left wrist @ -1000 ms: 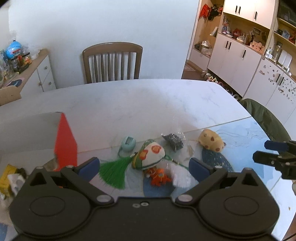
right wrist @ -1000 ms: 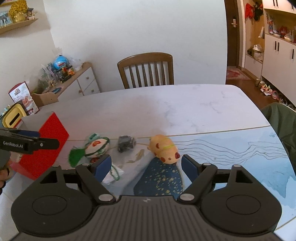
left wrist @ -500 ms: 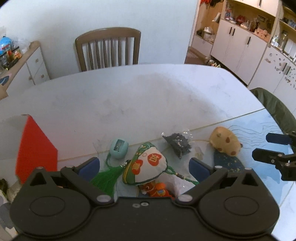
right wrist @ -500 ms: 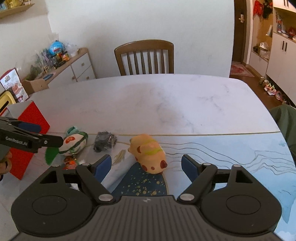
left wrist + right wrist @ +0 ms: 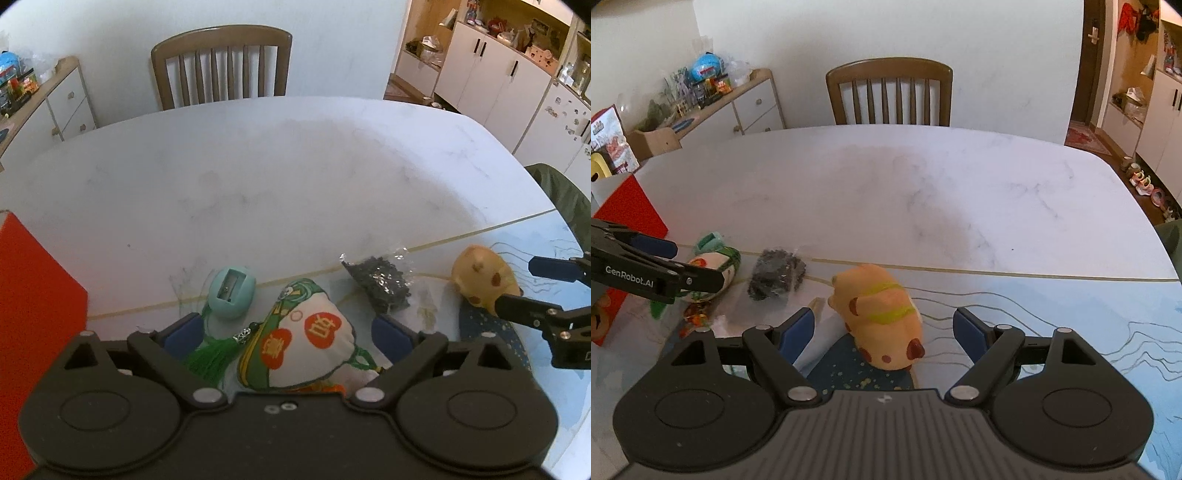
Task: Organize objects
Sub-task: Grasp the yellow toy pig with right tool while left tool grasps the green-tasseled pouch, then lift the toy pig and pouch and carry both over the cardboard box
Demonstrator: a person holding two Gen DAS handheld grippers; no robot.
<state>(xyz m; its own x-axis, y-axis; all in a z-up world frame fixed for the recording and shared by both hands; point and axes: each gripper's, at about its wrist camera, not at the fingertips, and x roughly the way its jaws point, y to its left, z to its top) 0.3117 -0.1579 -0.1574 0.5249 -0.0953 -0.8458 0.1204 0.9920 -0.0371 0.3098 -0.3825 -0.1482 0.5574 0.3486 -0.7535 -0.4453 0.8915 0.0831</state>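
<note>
A: Any containers showing?

B: Only a red box (image 5: 35,317) standing at the left edge of the table (image 5: 280,177). Its inside is not showing from either camera, so I cannot tell what it is holding. There is also a clear packet of small dark bits (image 5: 378,282) lying just past the gold line on the tabletop.

A: Where are the grippers sitting?

B: The left gripper (image 5: 286,332) is hanging over a white and green pouch (image 5: 301,345) with red patches, its jaws standing wide apart on either side of it, not touching. The right gripper (image 5: 884,330) is hanging over a yellow toy animal (image 5: 882,317), jaws likewise spread wide with the toy between them, nothing clamped.

A: What is crowding the pouch?

B: A green tassel (image 5: 212,356) is trailing from it by the left blue pad. A teal pencil sharpener (image 5: 231,288) is lying just beyond it. Something orange (image 5: 696,317) is peeking out from under its near side; what it is, I cannot tell.

A: And around the toy?

B: It is lying partly on a dark blue speckled patch (image 5: 849,369) of the mat, with the dark packet near it on the left. A wooden chair (image 5: 890,96) is standing at the far side, well apart from everything.
</note>
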